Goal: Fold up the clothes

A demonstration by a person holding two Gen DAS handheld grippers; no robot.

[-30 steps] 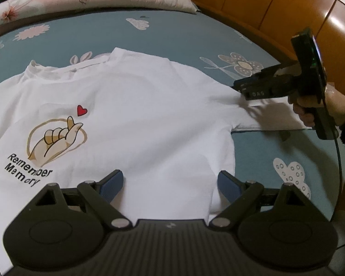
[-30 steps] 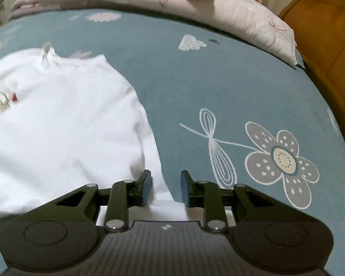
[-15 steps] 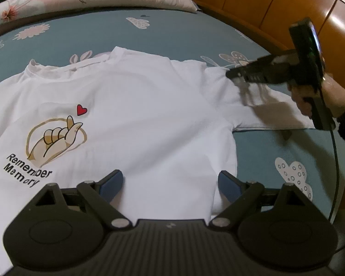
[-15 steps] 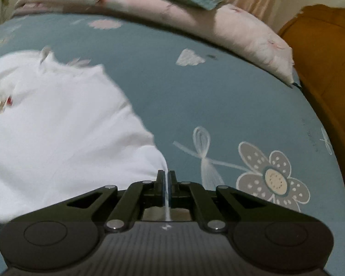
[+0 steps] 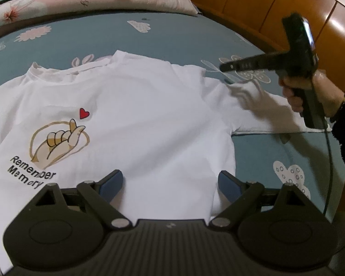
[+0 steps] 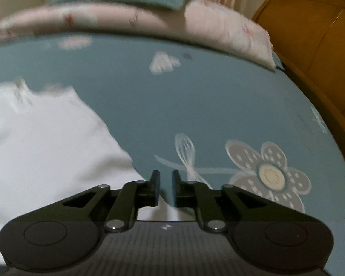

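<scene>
White T-shirt [image 5: 149,119] spread flat on the blue floral bed [image 5: 85,36], filling centre and left of the left wrist view. Left gripper [image 5: 170,184] spread wide at lower centre above the shirt's hem, gripping nothing. Right gripper [image 6: 166,188] at right, over the sleeve [image 5: 260,105]; jaws just parted narrowly, pads not pressing cloth.

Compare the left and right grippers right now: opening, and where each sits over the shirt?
The left gripper stands wide open over the shirt body near its hem; the right gripper shows a narrow gap, jaws just reopened, above the sleeve. The left view is sharp, the right view blurred. Neither grips cloth.
</scene>
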